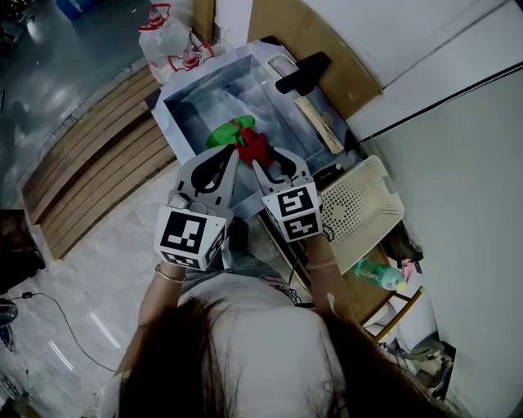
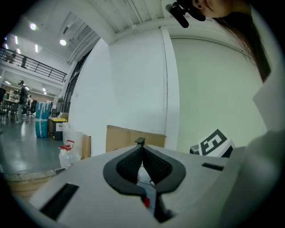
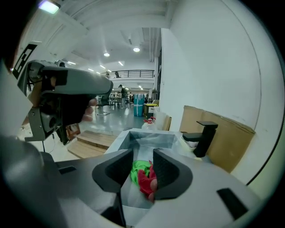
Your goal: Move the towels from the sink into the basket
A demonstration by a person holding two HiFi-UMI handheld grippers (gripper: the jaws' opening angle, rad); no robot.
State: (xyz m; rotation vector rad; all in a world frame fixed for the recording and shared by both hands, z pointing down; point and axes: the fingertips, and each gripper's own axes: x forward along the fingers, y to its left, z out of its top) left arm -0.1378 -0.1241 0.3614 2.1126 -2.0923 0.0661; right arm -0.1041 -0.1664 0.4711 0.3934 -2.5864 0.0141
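Head view dim, cool-toned; glossy floor (image 1: 49, 65) carries pale reflections, sink (image 1: 196, 106) steel a dull sheen. Gripper views brighter, lit by ceiling lamps (image 3: 106, 54); strong fisheye bend, black vignette in corners. Near foreground soft, far hall (image 3: 129, 104) sharper. Shadows faint and diffuse in all three.

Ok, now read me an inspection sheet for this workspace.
Surface: metal sink with a black tap on its right edge.
Job's things: green towel and red towel bunched together in the sink; cream basket to the sink's right, no towel seen in it.
Clutter: green bottle beside the basket; clear jug beyond the sink.
Grippers: left gripper shut, nothing between its jaws; right gripper open, aimed at the towels, not gripping them.
Cables: black cable on the floor, lower left.
Surroundings: wooden slats left of the sink, cardboard behind it, white wall on the right.
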